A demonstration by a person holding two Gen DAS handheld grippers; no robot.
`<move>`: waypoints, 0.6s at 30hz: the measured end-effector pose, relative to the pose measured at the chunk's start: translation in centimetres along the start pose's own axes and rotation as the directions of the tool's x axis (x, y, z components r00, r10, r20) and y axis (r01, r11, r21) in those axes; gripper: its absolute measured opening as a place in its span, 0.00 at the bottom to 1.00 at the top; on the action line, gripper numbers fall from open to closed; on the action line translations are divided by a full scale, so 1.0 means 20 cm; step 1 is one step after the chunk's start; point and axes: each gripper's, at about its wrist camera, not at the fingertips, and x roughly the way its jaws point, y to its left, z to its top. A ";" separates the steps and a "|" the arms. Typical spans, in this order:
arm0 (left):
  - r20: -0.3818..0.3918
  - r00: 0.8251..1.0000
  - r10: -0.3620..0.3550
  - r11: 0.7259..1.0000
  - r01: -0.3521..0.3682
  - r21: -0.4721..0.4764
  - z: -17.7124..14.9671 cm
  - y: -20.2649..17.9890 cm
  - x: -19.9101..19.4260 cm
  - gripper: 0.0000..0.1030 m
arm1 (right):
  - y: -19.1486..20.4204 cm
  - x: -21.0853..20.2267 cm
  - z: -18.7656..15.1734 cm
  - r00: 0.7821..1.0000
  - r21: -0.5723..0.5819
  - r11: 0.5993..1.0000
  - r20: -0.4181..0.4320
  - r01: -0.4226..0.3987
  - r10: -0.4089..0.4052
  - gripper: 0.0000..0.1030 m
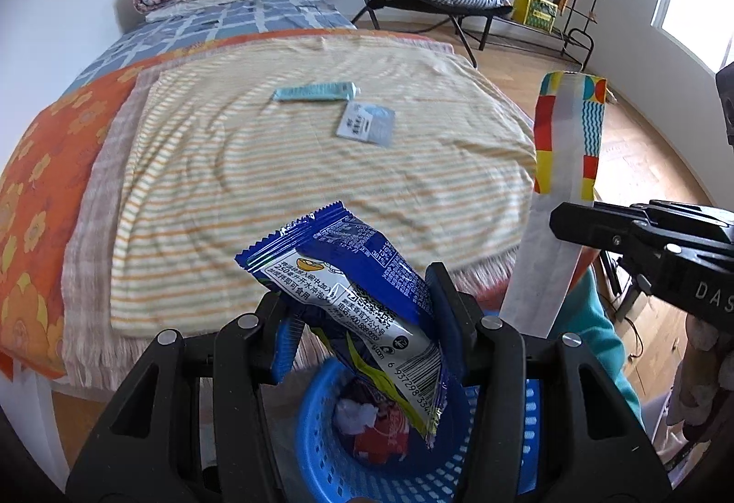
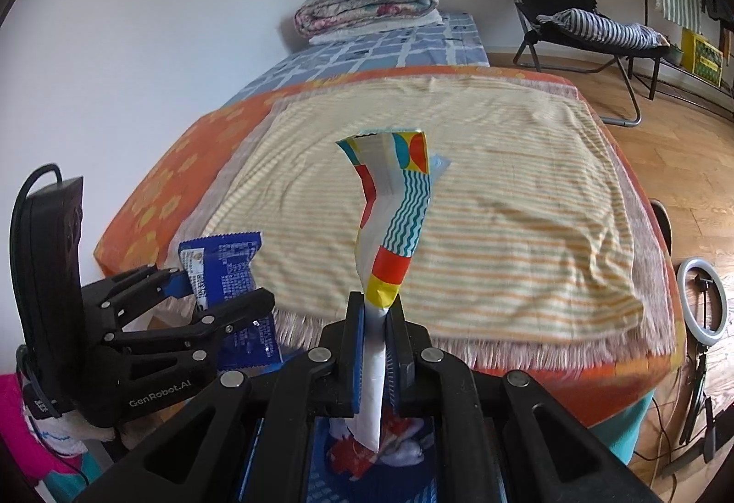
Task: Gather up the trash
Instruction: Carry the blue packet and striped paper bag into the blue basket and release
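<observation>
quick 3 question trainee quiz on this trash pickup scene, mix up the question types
1. True or false: the left tool holds a blue snack wrapper.
2. What does the right tool grip? A) a colourful paper wrapper B) a sock C) a bottle
3. How many pieces of trash still lie on the striped towel?

Key:
1. True
2. A, the colourful paper wrapper, above the blue basket
3. Two: the light blue packet and the pale sachet
</observation>
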 end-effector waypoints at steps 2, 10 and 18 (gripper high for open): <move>-0.015 1.000 -0.006 1.000 0.006 0.001 -0.03 -0.01 0.01 0.50 | 0.01 0.00 -0.03 1.000 -0.002 1.000 -0.012 -0.004 0.004 0.06; -0.050 0.998 -0.027 1.000 0.027 0.012 -0.12 -0.07 0.03 0.50 | 0.03 -0.01 -0.14 0.999 -0.017 1.000 -0.041 0.002 -0.003 0.06; -0.085 0.996 -0.037 0.999 0.038 0.013 -0.18 -0.09 0.06 0.50 | -0.01 0.03 -0.24 0.996 0.006 1.000 -0.088 0.008 -0.007 0.07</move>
